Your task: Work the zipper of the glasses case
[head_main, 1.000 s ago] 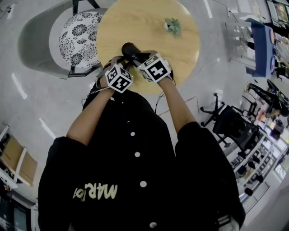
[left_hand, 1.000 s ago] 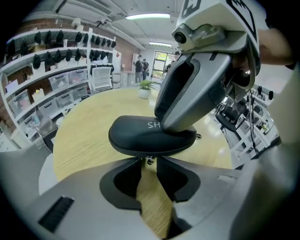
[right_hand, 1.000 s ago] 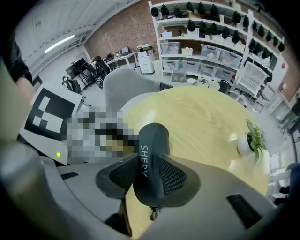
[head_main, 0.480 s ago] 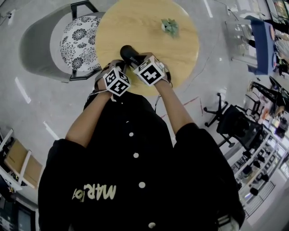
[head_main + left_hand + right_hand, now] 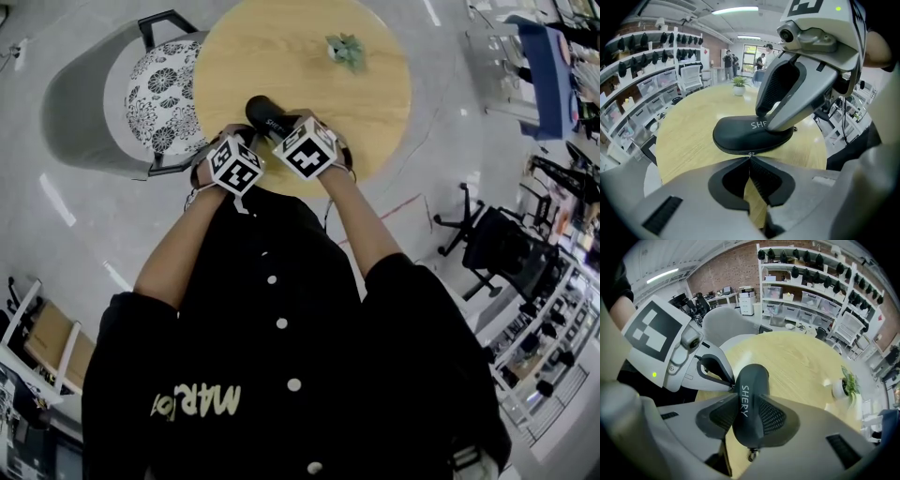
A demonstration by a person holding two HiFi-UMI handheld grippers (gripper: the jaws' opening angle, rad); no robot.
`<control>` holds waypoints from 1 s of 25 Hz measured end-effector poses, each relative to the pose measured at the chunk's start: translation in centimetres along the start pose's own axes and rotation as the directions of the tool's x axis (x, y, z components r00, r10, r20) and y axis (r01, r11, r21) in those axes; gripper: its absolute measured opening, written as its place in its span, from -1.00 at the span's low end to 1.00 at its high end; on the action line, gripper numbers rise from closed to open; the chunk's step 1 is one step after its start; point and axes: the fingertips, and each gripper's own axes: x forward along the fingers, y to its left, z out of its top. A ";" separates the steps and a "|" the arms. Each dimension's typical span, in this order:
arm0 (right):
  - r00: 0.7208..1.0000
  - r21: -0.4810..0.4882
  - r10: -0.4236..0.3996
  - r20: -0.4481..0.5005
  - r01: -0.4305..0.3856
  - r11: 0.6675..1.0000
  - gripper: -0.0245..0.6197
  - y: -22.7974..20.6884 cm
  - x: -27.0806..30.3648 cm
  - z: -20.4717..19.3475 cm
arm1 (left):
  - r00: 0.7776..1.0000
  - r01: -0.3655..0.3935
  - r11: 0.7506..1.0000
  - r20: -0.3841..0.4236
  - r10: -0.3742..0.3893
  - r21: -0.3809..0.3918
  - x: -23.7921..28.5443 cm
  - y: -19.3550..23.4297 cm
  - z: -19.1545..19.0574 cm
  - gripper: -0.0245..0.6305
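A black glasses case point(image 5: 263, 112) with white lettering lies near the front edge of the round wooden table point(image 5: 309, 94). My right gripper point(image 5: 749, 414) is shut across the case point(image 5: 752, 394), one pad on each long side. My left gripper point(image 5: 750, 158) comes at the case point(image 5: 740, 133) from its zipped side. Its jaws are closed together, with the small silver zipper pull point(image 5: 751, 153) pinched at their tips. In the head view both marker cubes cover the jaws. A second small metal pull point(image 5: 751, 455) hangs at the case's near end.
A small potted plant point(image 5: 347, 49) stands at the far side of the table. A patterned-seat chair point(image 5: 155, 98) is at the table's left. A black office chair point(image 5: 497, 248) and shelving are to the right. The person's dark shirt fills the lower head view.
The head view has drifted a little, so the table sits slightly further left. Both grippers stay at the case by the table's near edge.
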 end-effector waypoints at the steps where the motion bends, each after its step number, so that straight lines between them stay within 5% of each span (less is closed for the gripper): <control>1: 1.000 0.001 0.000 0.002 0.000 1.000 -0.49 0.0 0.0 0.0 | 1.000 0.004 1.000 -0.002 -0.004 -0.005 0.0 0.2 -0.1 -0.91; 11: 1.000 0.024 -0.010 0.016 0.010 1.000 -0.49 -0.1 0.0 0.0 | 0.998 0.040 0.994 -0.052 -0.035 0.101 -0.3 2.5 -0.3 -0.90; 20: 1.000 0.009 -0.011 0.008 0.011 1.000 -0.49 -0.1 0.5 -0.2 | 0.992 0.084 0.959 -0.112 -0.055 0.270 0.4 4.5 -0.1 -0.90; 25: 1.000 0.020 -0.021 0.021 0.021 1.000 -0.49 -0.6 0.5 -0.3 | 0.987 0.110 0.920 -0.150 -0.056 0.377 0.7 5.3 0.6 -0.90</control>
